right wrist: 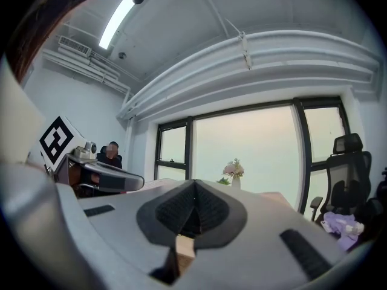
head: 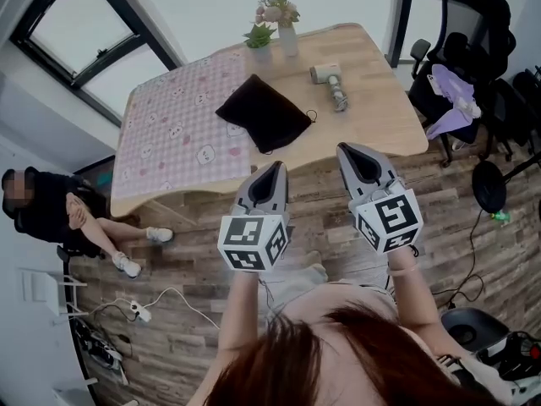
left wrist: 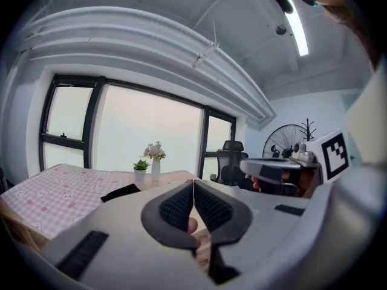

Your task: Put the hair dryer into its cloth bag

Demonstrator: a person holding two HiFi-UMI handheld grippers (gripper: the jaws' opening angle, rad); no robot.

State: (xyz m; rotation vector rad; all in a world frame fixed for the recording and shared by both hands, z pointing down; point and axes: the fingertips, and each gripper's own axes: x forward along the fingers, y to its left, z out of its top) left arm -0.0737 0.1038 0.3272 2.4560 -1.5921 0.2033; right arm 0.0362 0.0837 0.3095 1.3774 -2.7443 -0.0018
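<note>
**Both tongs clenched and empty, short of the table; dryer and bag untouched**

Hair dryer [head: 328, 81]: lies flat on bare wood in the right half of the table [head: 380, 129], nearer the far edge than the near one. Pale head toward the far edge, darker handle pointing back toward me. My read is a hard plastic shell, smooth, top-heavy at the head. It should not crush, but it could swivel in a narrow pinch. I'd take it on the handle close under the head, so the weight hangs short.

Cloth bag [head: 264, 112]: black, limp, lying flat at mid-table just left of the dryer and not touching it. Its left part lies over the edge of the pink patterned cloth [head: 169, 134]. A thin drawstring loop shows at its right corner, so I judge the mouth to be on that side. Soft stuff. It will slump shut unless one jaw pair holds the hem up.

Far edge: a vase of flowers [head: 283, 19] and a small potted plant [head: 259, 39], both well behind the dryer.

Left gripper [head: 272, 167]: jaws pressed together, nothing between the pads. It hangs in the air before the near edge, pointing at the bag.

Right gripper [head: 347, 150]: jaws likewise fully closed and bare, beside the left, aimed roughly at the dryer.
</note>
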